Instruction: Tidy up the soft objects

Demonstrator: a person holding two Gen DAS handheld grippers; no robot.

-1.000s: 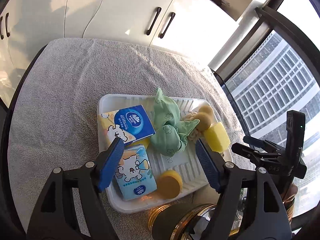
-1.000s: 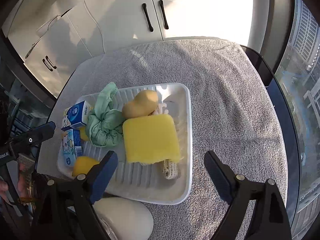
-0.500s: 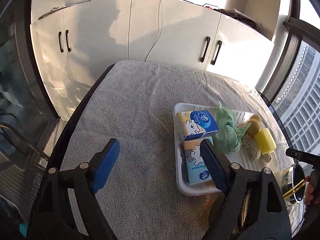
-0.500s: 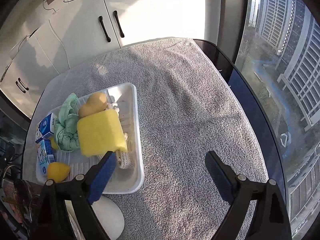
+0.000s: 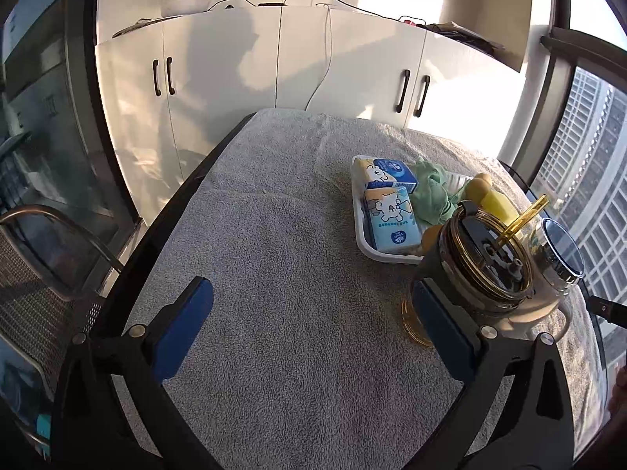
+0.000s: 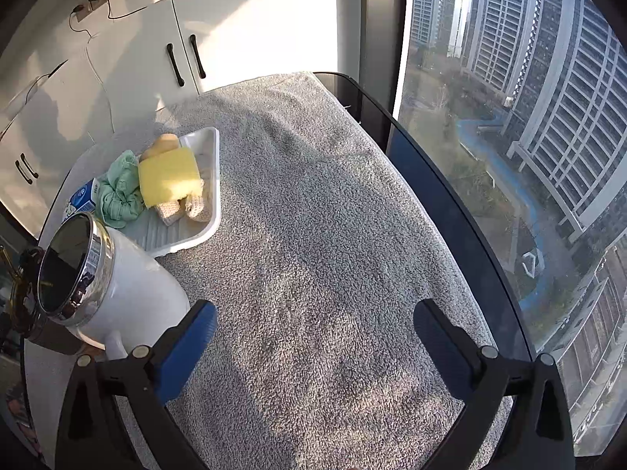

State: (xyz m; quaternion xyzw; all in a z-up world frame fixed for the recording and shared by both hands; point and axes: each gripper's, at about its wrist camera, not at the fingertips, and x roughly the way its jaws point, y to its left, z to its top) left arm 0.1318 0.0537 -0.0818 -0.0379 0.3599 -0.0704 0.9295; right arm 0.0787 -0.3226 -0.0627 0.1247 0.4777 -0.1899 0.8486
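Observation:
A white tray (image 5: 359, 222) on the grey towel holds two tissue packs (image 5: 390, 221), a green cloth (image 5: 431, 196), a yellow sponge (image 5: 497, 203) and tan soft items. In the right wrist view the tray (image 6: 213, 180) shows the yellow sponge (image 6: 168, 176), the green cloth (image 6: 119, 192), a knitted beige piece (image 6: 184, 209) and a tissue pack (image 6: 82, 199). My left gripper (image 5: 313, 325) is open and empty, low over the towel, left of and nearer than the tray. My right gripper (image 6: 313, 337) is open and empty, right of and nearer than the tray.
An amber glass jar with a dark lid and gold clasp (image 5: 486, 262) and a white mug with a chrome rim (image 6: 109, 282) stand just in front of the tray. White cabinets (image 5: 282, 66) are behind. The table edge and window (image 6: 509, 156) are at right.
Both grippers have pulled back and away from the tray, the left swinging to the left, the right to the right. The tray's contents have not moved.

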